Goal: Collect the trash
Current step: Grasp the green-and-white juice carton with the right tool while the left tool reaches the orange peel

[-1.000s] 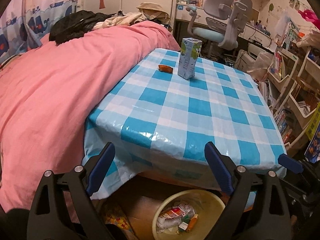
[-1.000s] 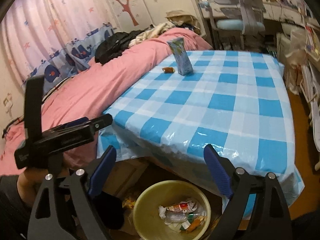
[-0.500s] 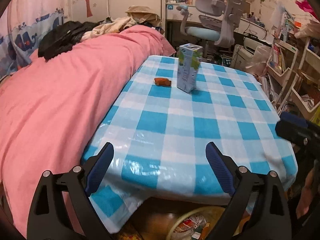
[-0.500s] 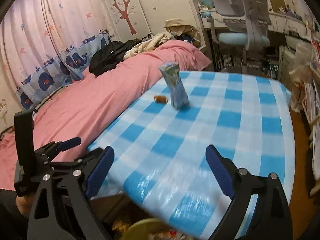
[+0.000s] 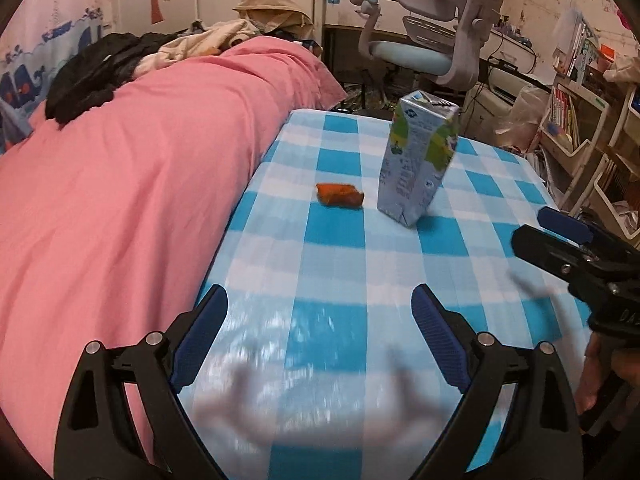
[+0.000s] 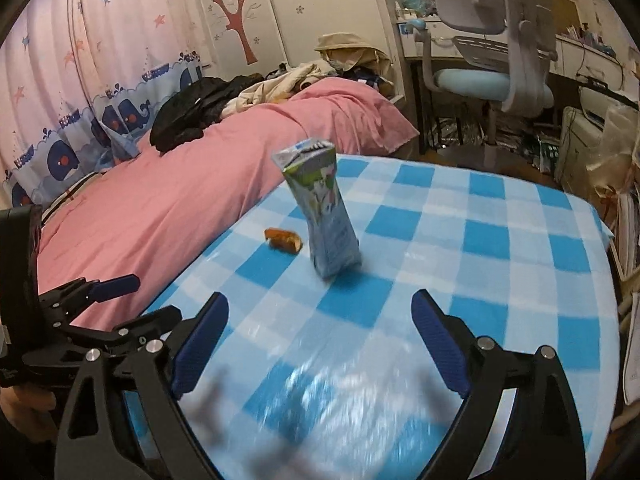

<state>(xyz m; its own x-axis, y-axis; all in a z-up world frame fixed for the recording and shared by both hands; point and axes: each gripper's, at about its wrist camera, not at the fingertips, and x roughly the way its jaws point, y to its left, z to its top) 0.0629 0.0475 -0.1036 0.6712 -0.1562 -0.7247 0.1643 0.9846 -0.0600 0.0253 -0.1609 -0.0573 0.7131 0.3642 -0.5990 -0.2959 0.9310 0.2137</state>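
A child's bedroom holds a surface (image 5: pixel 336 236) draped in a blue-and-white checked cloth, pushed against a bed (image 5: pixel 132 168) under a pink cover. Dark and beige clothes (image 6: pixel 208 108) are heaped at the far end of the bed, and a grey desk chair (image 5: pixel 432 40) with a pale blue seat stands beyond the surface.

A tall drink carton (image 5: pixel 418 160) stands upright on the far part of the cloth; its top is folded shut, so what is inside cannot be told. Just beside it, toward the bed and apart from it, lies a small orange wrapper (image 5: pixel 339 194), flat on the cloth.

The left gripper (image 5: pixel 320 340) hovers over the near edge of the surface with its blue-padded fingers (image 5: pixel 200 336) wide apart and nothing between them. The right gripper (image 6: pixel 320 340) is likewise spread wide and empty, aimed toward the carton. Each gripper shows at the edge of the other's view, held by a hand (image 5: pixel 600 376). Both pieces of trash lie well ahead of the fingertips, untouched.
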